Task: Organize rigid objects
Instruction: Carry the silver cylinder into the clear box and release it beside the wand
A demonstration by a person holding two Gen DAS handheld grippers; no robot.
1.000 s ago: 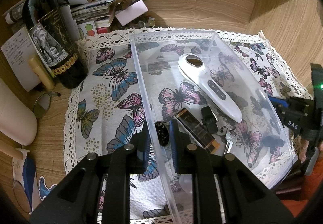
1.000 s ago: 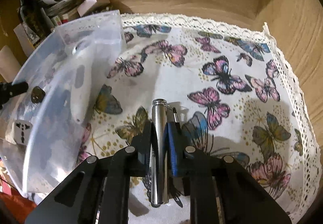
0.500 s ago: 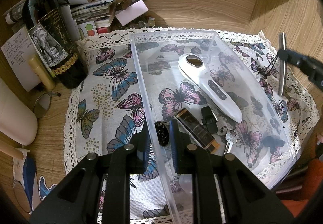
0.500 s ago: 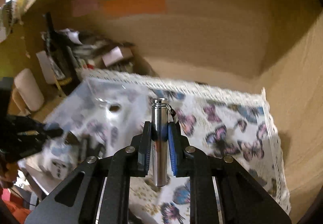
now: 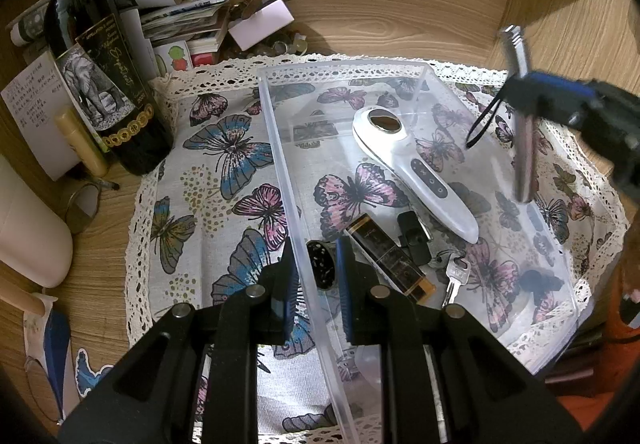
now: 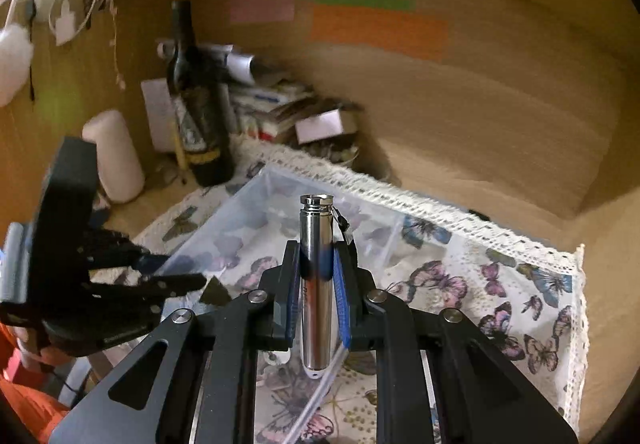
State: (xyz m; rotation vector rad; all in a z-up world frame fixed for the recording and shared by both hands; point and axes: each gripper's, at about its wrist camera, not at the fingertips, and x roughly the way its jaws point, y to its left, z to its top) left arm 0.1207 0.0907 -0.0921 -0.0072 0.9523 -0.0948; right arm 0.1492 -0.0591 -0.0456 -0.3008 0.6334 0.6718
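Note:
A clear plastic box (image 5: 280, 148) stands on the butterfly cloth (image 5: 224, 164). In it lie a white handheld device (image 5: 416, 168), a black and gold bar (image 5: 388, 260), a black clip (image 5: 412, 236), a key (image 5: 456, 280) and a small dark round object (image 5: 320, 264). My left gripper (image 5: 316, 276) is shut on the box's left wall. My right gripper (image 6: 316, 272) is shut on a silver metal tube (image 6: 316, 284) with a black cord, held upright in the air over the box's right side; the tube also shows in the left wrist view (image 5: 524, 124).
A dark wine bottle (image 5: 100, 76) stands at the back left beside a pile of papers and boxes (image 5: 192, 24). A white cylinder (image 5: 28, 220) lies at the left. Wooden walls (image 6: 480, 124) close the back and right. Coloured notes (image 6: 376, 24) hang on the back wall.
My right gripper lifted the silver tube off the cloth and carried it up and left, over the box's right side. My left gripper kept its hold on the box wall.

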